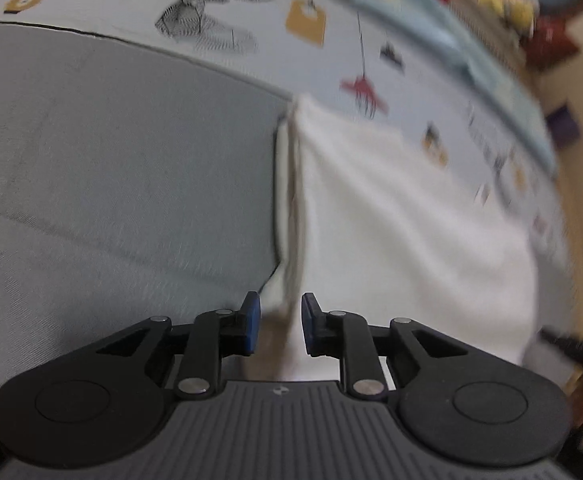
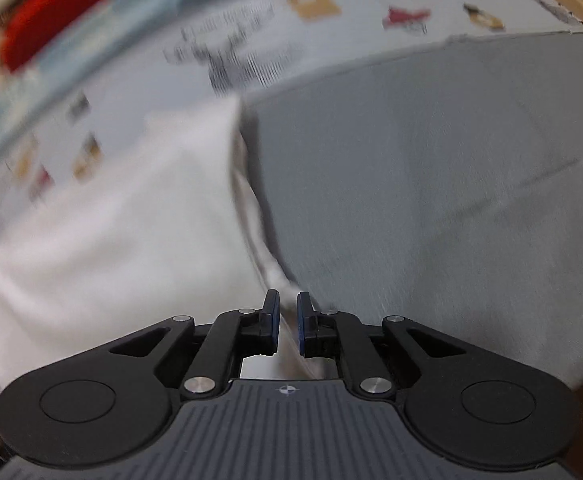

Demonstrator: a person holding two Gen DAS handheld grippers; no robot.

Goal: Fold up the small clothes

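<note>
The white garment (image 1: 391, 216) lies at frame centre-right, long axis running from my left gripper (image 1: 279, 322), jaws parted astride its edge, toward the upper frame, on a grey mat (image 1: 111, 180) over patterned cloth (image 1: 331, 40), while my right gripper (image 2: 287, 322) pinches its edge.

Garment (image 1: 391, 220) on printed cloth (image 1: 331, 68), touching mat (image 1: 111, 180) on its left

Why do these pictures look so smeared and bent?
Left wrist view: the white cloth and printed sheet are streaked with motion blur, yet the left gripper is sharp; the fisheye lens bows the edges. Right wrist view: blur is heavier, smearing the sheet's prints; the right gripper is crisp. Lighting is soft, without glare.
</note>
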